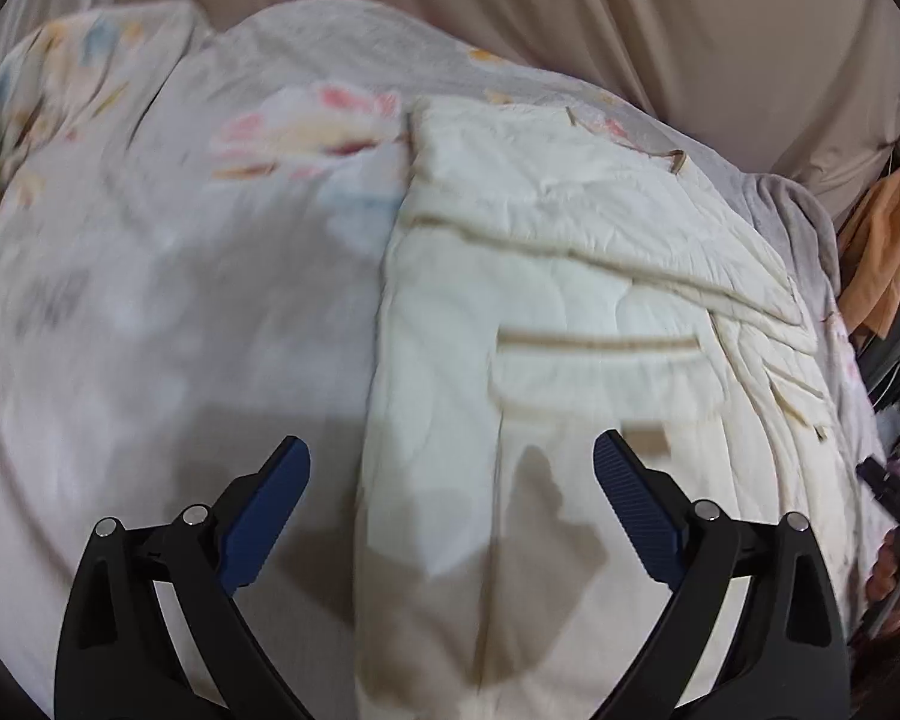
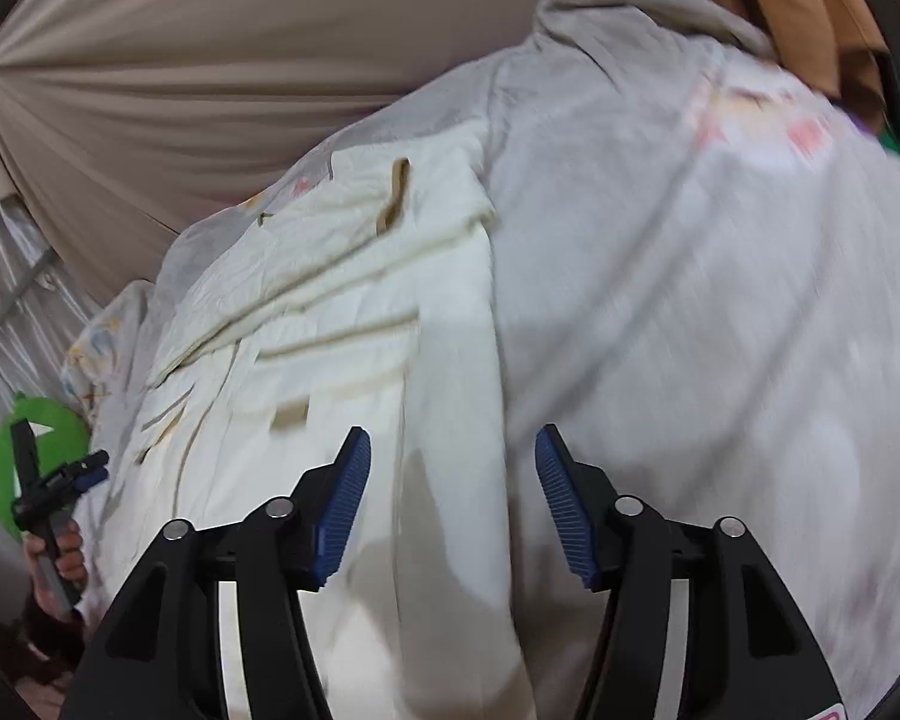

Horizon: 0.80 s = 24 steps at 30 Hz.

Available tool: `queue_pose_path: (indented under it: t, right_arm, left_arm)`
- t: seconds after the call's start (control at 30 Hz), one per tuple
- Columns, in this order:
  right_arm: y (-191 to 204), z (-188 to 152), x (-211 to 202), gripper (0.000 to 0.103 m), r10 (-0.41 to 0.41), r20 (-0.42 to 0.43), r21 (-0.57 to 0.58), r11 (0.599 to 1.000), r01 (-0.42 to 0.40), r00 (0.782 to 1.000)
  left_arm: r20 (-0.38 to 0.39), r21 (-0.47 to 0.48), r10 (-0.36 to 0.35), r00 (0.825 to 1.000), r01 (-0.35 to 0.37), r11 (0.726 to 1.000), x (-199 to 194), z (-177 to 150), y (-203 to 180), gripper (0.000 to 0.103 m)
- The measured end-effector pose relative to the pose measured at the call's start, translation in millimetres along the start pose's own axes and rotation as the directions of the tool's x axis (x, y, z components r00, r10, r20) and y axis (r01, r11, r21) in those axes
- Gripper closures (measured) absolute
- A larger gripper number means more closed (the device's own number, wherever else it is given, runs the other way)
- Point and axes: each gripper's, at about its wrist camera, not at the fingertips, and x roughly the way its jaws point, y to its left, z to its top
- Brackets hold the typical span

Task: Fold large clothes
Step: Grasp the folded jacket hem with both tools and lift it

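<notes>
A cream-white quilted garment with tan trim strips (image 1: 570,276) is seen lying flat on a pale grey bedspread printed with faded pink, yellow and blue flowers (image 1: 168,252), which covers the bed; the garment is partly folded, with layered edges stacked toward its far end. In the left wrist view, the left gripper (image 1: 452,483) is held above the garment's near portion with its blue ribbed pads spread wide and nothing between them; its shadow is cast on the fabric below. In the right wrist view, the right gripper (image 2: 453,480) is likewise released, its blue pads parted over the garment's long edge where cream fabric (image 2: 330,300) meets the grey bedspread (image 2: 690,330). Nothing is grasped by either tool. A beige draped curtain (image 1: 630,12) is seen behind the bed, and an orange cloth (image 1: 882,240) hangs at the side. A bright green round object (image 2: 36,462) is visible near the hand holding the other gripper. Both views are somewhat blurred.
</notes>
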Motion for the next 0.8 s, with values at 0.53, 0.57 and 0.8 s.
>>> queue_pose_path:
  t: [0.53, 0.57, 0.8]
  right_arm:
    - [7, -72, -21, 0.087, 0.183, 0.057, 0.080, 0.979, -0.188, 0.981]
    - [9, -72, -24, 0.091, 0.183, 0.070, 0.067, 0.980, -0.188, 0.981]
    - [26, -74, -101, 0.097, 0.318, 0.266, -0.061, 0.948, -0.314, 0.910]
  left_arm:
    - [-0.011, -0.081, -0.164, 0.986, 0.163, 0.983, -23, -61, -10, 0.077]
    - [0.005, -0.072, -0.158, 0.987, 0.158, 0.985, -28, -61, -10, 0.081]
    - [0.160, -0.042, -0.296, 0.942, 0.307, 0.951, -96, -67, -9, 0.092]
